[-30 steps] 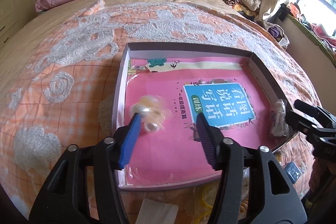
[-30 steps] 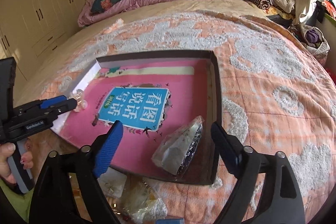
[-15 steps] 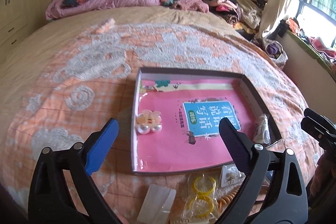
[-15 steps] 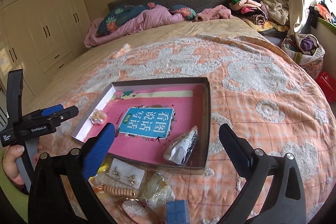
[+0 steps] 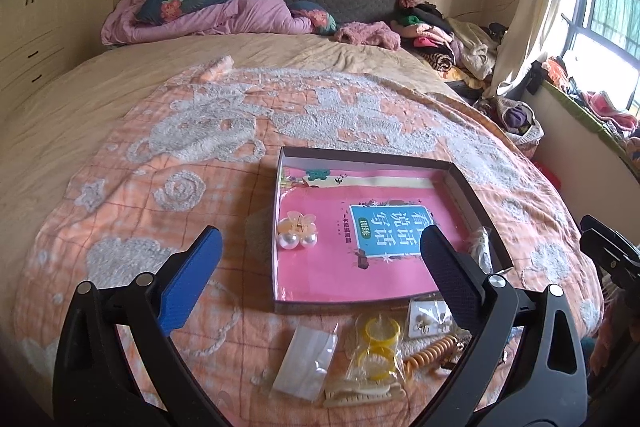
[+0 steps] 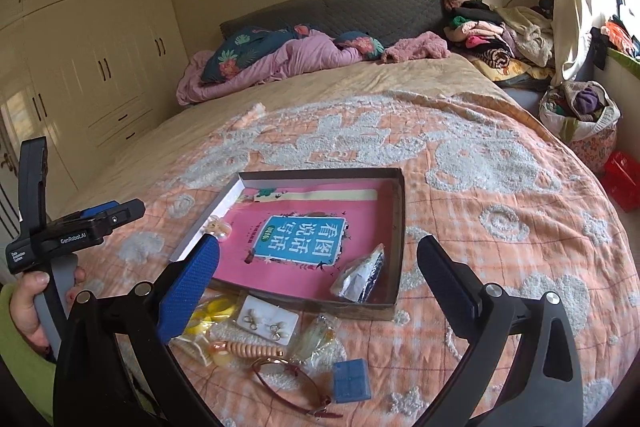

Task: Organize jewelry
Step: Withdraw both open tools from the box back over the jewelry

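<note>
my left hand-held gripper [image 5: 320, 259]: wide, empty | my right hand-held gripper [image 6: 318, 267]: wide, empty | pearl hair clip [image 5: 298, 231]: in box [image 5: 360, 157] on bed, by left wall | bagged jewelry [image 6: 360, 273]: in box, near right corner | loose pieces: on bedspread [image 5: 140, 187], just before box

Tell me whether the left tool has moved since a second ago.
Yes. The left tool has pulled back and up from the box: it had stood over the pearl hair clip, which now lies well ahead of its open fingers.

Left tongs [image 5: 320, 267] spread wide and empty, right tongs [image 6: 318, 269] likewise, both angled downward
</note>
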Tool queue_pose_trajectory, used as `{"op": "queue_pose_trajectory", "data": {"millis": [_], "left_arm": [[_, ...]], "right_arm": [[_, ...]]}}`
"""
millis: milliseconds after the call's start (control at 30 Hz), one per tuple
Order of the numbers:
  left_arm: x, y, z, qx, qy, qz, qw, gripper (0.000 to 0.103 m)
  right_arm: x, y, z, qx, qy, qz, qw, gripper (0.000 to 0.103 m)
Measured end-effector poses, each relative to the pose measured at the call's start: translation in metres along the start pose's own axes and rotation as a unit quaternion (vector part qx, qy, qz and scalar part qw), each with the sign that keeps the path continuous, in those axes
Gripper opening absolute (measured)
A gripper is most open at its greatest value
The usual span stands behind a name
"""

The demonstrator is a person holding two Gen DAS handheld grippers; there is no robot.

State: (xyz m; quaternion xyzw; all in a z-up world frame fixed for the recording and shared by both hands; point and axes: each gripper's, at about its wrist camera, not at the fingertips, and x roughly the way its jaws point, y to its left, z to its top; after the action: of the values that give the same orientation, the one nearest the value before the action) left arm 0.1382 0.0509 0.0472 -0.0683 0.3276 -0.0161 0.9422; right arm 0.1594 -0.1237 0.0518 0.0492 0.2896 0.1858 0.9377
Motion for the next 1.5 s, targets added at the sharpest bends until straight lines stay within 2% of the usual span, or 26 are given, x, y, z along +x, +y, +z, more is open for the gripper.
{"op": "queue_pose_trajectory", "data": {"millis": [367,633,1100,1500], "left_arm": [[-0.018,0.002,-0.013,0.002,-0.001,0.002,1.0,0.093],[-0.026,0.003,-0.028,0.007,0.005,0.008,0.9999,0.093],[-0.032,0.01,-0.05,0.007,0.026,0.019,0.9995,0.093],[-0.026,0.013,-0.076,0.014,0.059,0.025,0.9978,0.093]], "right_arm": [[-0.019,0.015,-0.011,-0.015,-0.002,0.01,1.0,0.099],[-0.025,0.028,-0.028,-0.036,0.014,0.02,0.999,0.099],[-0.027,0.04,-0.055,-0.063,0.045,0.02,0.997,0.099],[-0.025,0.038,-0.075,-0.07,0.074,0.015,0.995,0.099]]}}
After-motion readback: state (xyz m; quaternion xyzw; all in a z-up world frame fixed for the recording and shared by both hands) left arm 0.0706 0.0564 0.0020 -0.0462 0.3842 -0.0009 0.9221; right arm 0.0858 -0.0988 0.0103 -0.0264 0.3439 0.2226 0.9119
